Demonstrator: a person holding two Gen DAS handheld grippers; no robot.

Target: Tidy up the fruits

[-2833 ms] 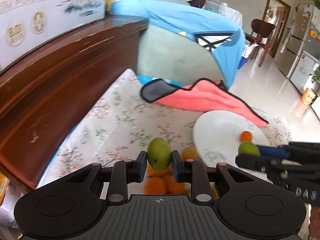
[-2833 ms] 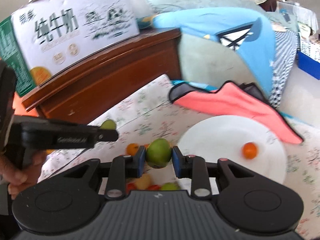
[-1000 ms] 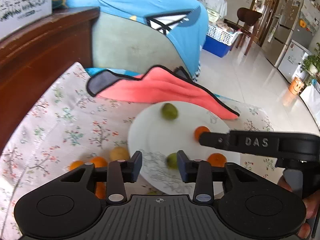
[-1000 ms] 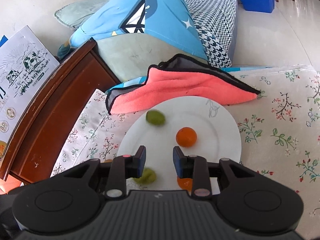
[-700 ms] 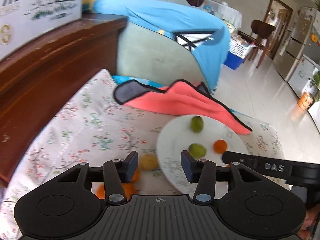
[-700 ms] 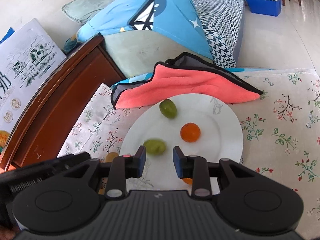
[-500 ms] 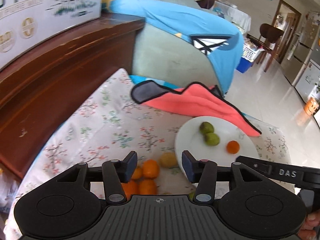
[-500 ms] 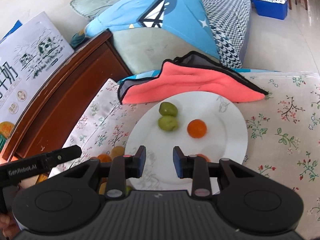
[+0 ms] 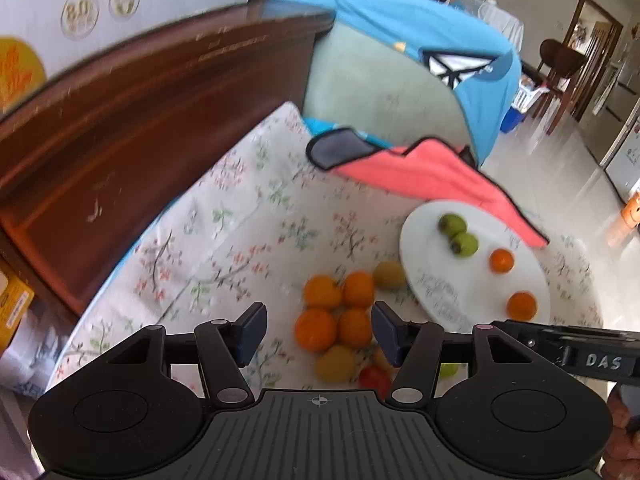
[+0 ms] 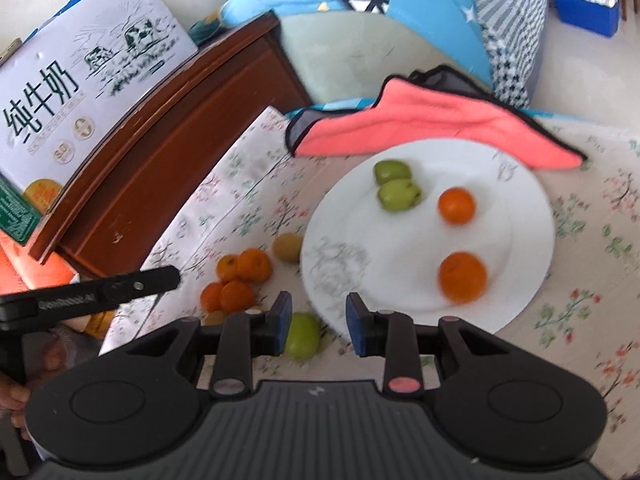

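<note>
Left gripper (image 9: pixel 318 330) has just been widening, nothing between its jaws, over the oranges (image 9: pixel 335 312) beside the plate (image 9: pixel 432 280); I'd straddle one cleanly. Right gripper (image 10: pixel 319 322) gapes narrowly, empty, near a green fruit (image 10: pixel 302 334)

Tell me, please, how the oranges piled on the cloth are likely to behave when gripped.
The oranges look round and smooth, so one may roll away. They touch, so neighbours will probably shift. The left gripper, its jaws just opening, holds nothing.
</note>
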